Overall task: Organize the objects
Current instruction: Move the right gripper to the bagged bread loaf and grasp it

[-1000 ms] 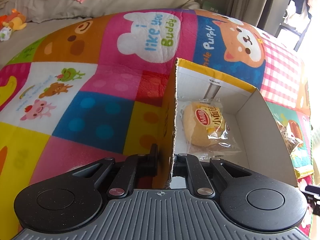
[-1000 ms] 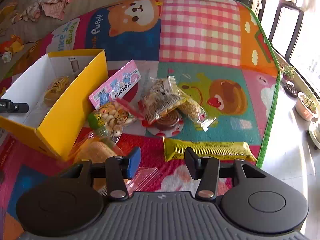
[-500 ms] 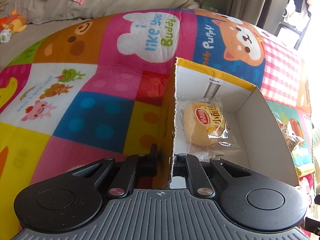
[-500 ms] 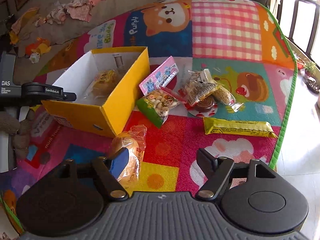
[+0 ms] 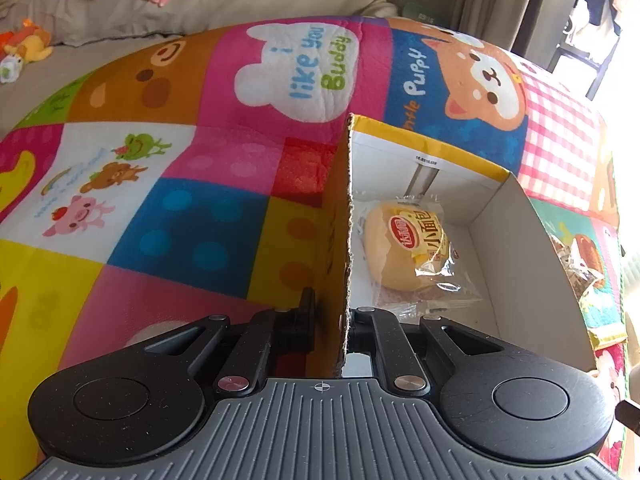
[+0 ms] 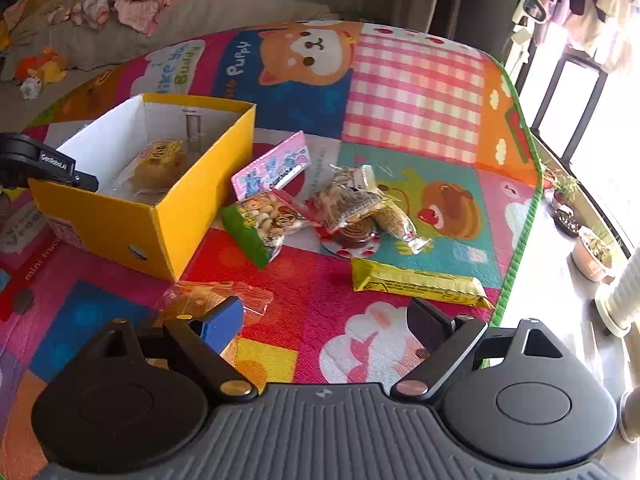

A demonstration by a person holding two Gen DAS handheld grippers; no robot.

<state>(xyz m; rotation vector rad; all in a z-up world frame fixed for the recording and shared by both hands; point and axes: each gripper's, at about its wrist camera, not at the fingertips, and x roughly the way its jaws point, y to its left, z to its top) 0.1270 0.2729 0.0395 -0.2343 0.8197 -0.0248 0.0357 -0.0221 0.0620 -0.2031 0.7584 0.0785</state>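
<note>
Right gripper [image 6: 326, 326] just opening, empty: centre on bread packet [image 6: 200, 300] at near left; left gripper [image 5: 330, 316] clamping box wall [image 5: 340, 240].

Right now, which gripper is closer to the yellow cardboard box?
Left. The left gripper is shut on the yellow cardboard box's side wall. The right gripper hangs open above the mat, apart from the box, beside a wrapped bun.

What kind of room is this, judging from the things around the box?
Probably a home living room or play area: a colourful children's play mat covers the floor, a sofa strewn with small clothes stands behind it, and a plush toy lies nearby.
</note>
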